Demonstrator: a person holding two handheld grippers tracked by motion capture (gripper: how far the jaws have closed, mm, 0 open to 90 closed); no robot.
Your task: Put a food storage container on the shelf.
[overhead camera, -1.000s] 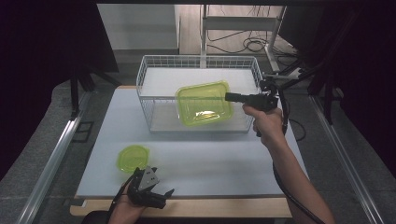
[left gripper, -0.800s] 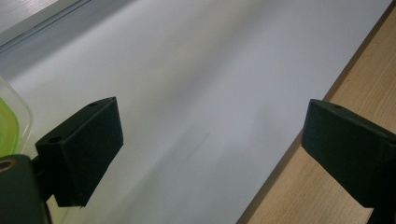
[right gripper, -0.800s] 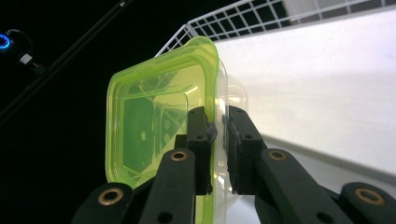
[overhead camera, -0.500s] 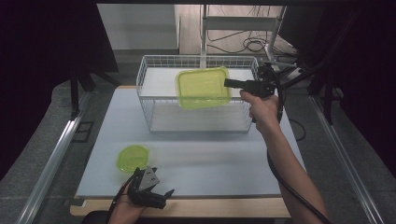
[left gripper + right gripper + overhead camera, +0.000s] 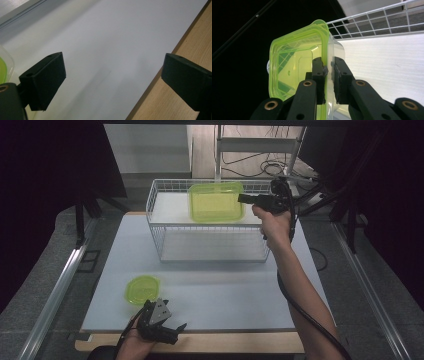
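Note:
A yellow-green plastic container (image 5: 215,202) hangs tipped on its side above the far part of the white wire basket (image 5: 155,229). My right gripper (image 5: 241,198) is shut on its right wall. In the right gripper view the container's (image 5: 294,67) thin wall is pinched between the fingers (image 5: 318,75) of my right gripper (image 5: 329,72). A round yellow-green lid (image 5: 142,289) lies on the white mat near the front left. My left gripper (image 5: 167,332) rests just in front of it at the table's front edge, and in the left gripper view my left gripper (image 5: 112,75) stands open with nothing between its jaws.
The white mat (image 5: 230,290) covers the table, and a wooden strip (image 5: 225,342) runs along its front edge. The basket stands at the back centre. Metal rails (image 5: 55,295) flank the table. Cables and a stand (image 5: 260,150) are behind the basket.
My right gripper has lifted the container up and toward the far side of the basket, turning it more upright. The left gripper has stayed in place.

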